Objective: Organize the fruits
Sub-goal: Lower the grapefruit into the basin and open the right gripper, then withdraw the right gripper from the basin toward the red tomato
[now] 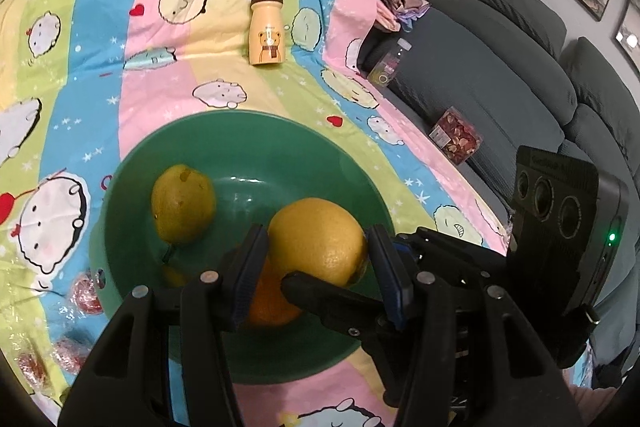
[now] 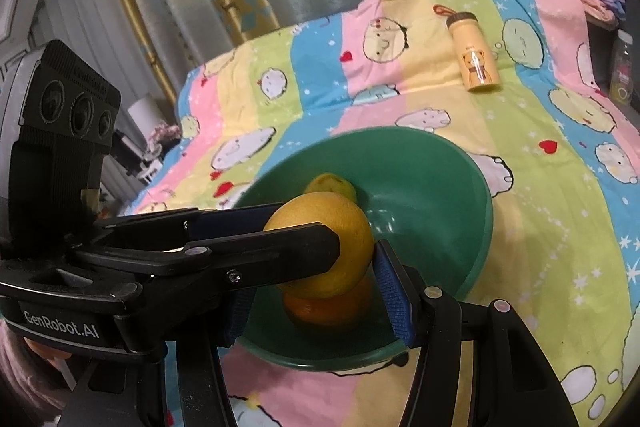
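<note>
Left hand-held gripper (image 1: pixel 316 233) is clamped on the big yellow citrus (image 1: pixel 320 223), with a blue pad pressed to each side of it. The right hand-held gripper (image 2: pixel 314 275) straddles the same fruit from the other side, crossing the left one's fingers. One of its pads sits against the peel, but the other is hidden behind the left one's finger, so I can't tell if it's really gripping.

That crossing is my main worry. If either hand shifts or twists, the fingers could knock together and lever the citrus out of the pinch.

Directly under the held fruit is an orange (image 1: pixel 272 303), apparently touching it from below. Let go here and the citrus lands on a round surface, so I'd guess it rolls off sideways. It might bump the yellowish pear (image 1: pixel 184 203) resting just past the left finger.

Everything's inside the green bowl (image 1: pixel 240 119), which sits on a cartoon-print sheet (image 1: pixel 160 75). That looks like a soft base, so pushing down on the near rim could tip it. The bear bottle (image 1: pixel 266 31) lies well beyond the fingertips — no risk there.
</note>
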Tool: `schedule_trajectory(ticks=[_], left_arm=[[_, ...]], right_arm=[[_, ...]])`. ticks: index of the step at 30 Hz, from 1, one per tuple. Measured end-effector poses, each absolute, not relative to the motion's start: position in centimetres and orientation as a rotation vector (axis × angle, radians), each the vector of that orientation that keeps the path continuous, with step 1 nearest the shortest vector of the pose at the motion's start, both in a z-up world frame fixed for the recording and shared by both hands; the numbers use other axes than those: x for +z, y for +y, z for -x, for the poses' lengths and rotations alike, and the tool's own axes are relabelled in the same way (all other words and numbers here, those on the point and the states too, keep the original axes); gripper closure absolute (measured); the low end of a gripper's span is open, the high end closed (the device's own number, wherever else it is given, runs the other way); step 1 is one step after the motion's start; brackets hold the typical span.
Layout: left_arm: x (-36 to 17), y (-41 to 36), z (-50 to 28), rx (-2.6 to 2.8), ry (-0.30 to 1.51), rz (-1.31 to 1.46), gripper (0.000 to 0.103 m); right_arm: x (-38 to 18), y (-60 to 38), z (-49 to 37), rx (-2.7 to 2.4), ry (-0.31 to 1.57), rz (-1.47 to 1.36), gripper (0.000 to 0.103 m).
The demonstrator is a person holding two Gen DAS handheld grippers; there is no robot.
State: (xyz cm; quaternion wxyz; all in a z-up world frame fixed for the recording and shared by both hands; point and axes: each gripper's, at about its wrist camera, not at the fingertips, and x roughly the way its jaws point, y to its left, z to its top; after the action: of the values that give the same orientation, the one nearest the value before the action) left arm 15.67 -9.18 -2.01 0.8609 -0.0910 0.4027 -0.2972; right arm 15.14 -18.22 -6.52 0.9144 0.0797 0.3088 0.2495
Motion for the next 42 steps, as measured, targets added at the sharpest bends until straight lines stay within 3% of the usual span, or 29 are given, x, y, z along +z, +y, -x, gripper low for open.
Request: schedule_trajectory(ticks=[14, 16, 21, 29, 33, 42], left_arm=[[-3.0, -9.2, -16.8, -0.568, 0.872, 0.184, 0.050], [-2.8, -9.3, -16.6, -0.547, 0.857, 0.156, 0.045], [-2.5, -8.5, -16.4, -0.485, 0.840, 0.133, 0.017], [-0.7, -7.6, -15.0, -0.414, 0.776, 0.116, 0.015], [0.7, -7.3, -13.5, -0.374, 0.720, 0.078, 0.003], [3.4, -6.2, -9.6, -0.316, 0.647, 0.030, 0.001]], right_arm=[[-6.4, -16.2, -16.6, 0.417, 0.692, -0.020, 0.044], [-6.3, -16.1, -16.5, 0.407, 0.686, -0.010, 0.044], [-5.7, -16.6, -15.8, 0.393, 0.655, -0.016, 0.034], [-4.5, -16.7, -14.4, 0.359, 0.592, 0.001, 0.030], [-4.0, -17.2, -13.4, 0.372, 0.573, -0.019, 0.030], [-3.0, -18.3, -10.2, 0.420, 0.543, -0.117, 0.030]])
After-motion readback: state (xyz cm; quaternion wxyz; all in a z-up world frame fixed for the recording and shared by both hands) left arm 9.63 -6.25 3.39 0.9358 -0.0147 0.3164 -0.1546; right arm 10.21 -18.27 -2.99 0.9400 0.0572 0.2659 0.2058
